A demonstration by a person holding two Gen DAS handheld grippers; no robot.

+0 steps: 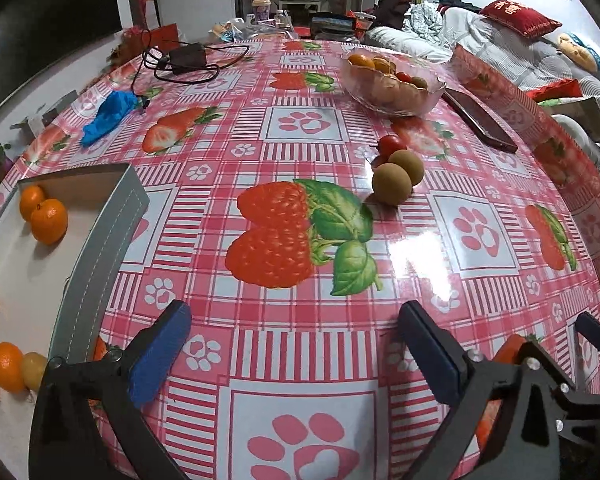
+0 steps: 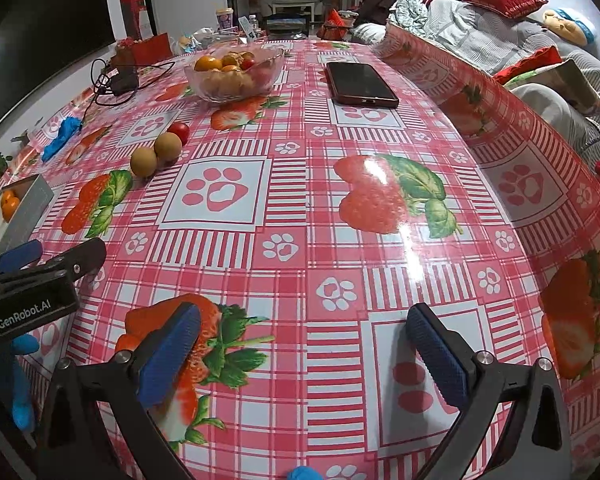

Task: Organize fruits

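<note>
Both the left gripper (image 1: 296, 344) and right gripper (image 2: 302, 350) are hovering spread and empty; two brownish fruits (image 1: 398, 176), possibly longans, are lying near the glass bowl (image 1: 394, 94).

The tablecloth (image 1: 480, 236) is viewed obliquely downward at close range from both wrist cameras, the right beside the left, with the glass bowl (image 1: 396, 94) and phone (image 2: 360, 84) shared.

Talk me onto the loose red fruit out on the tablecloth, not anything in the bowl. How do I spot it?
Start at the clear glass fruit bowl on the pink checked tablecloth. Just nearer the camera, three loose fruits sit in a tight row: two round brown-green fruits, then the small glossy red tomato-like fruit at the bowl end. It is the only red one and the smallest.
</note>
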